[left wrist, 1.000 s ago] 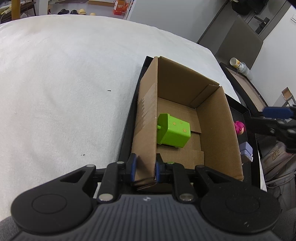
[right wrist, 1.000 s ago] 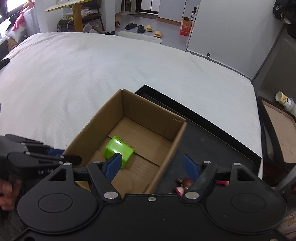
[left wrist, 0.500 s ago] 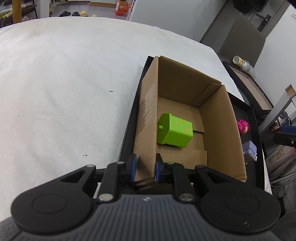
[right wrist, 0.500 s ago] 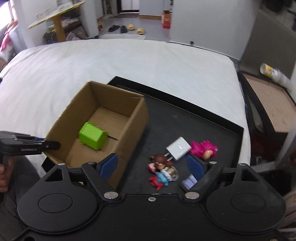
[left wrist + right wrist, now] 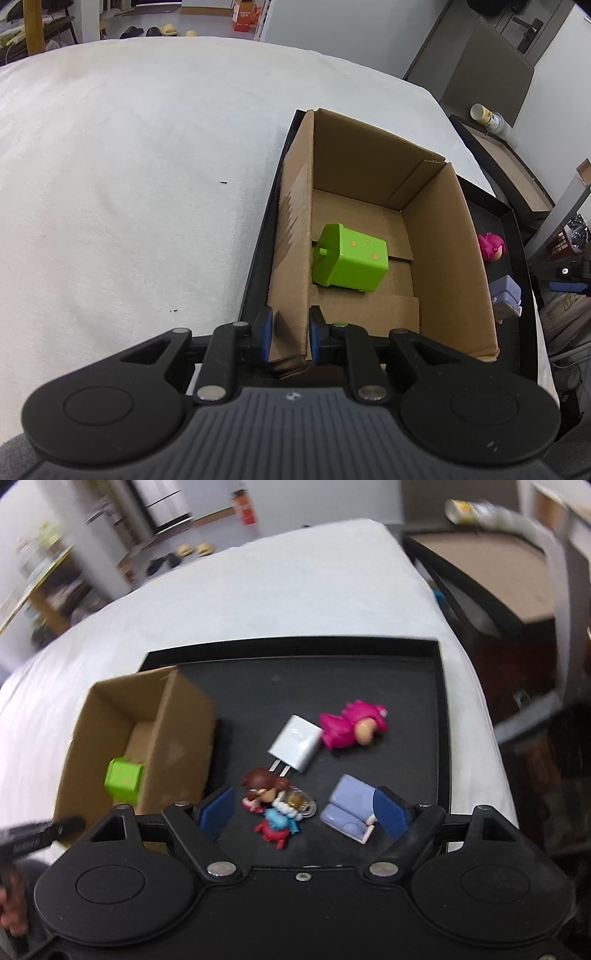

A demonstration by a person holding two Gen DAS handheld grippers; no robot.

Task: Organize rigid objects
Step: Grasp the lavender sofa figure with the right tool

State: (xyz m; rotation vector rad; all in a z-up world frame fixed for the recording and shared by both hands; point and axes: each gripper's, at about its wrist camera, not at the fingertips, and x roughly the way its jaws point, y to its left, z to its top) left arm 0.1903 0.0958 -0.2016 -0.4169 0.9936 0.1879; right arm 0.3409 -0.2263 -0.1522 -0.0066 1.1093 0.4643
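Note:
My left gripper [image 5: 290, 334] is shut on the near left wall of the open cardboard box [image 5: 447, 258], which stands on a black tray [image 5: 255, 258]. A green toy block [image 5: 351, 262] lies on the box floor. In the right wrist view my right gripper [image 5: 304, 812] hangs open above the tray [image 5: 406, 672], with a brown-haired figurine [image 5: 275, 801] between its fingers but untouched. A lilac toy [image 5: 349, 810] lies beside the right finger. Farther off lie a white charger plug [image 5: 295, 747] and a pink doll [image 5: 351, 723]. The box [image 5: 177, 742] stands left of them.
The tray rests on a white bed cover [image 5: 129, 166]. A dark side table [image 5: 498, 162] with a tipped can [image 5: 487, 118] stands past the right edge of the bed. A hand [image 5: 11, 904] holding the left gripper shows at the lower left of the right wrist view.
My right gripper has swung from over the box to the right, rolled and sunk over the loose toys, and its jaws have widened. The left gripper has kept its hold on the box wall.

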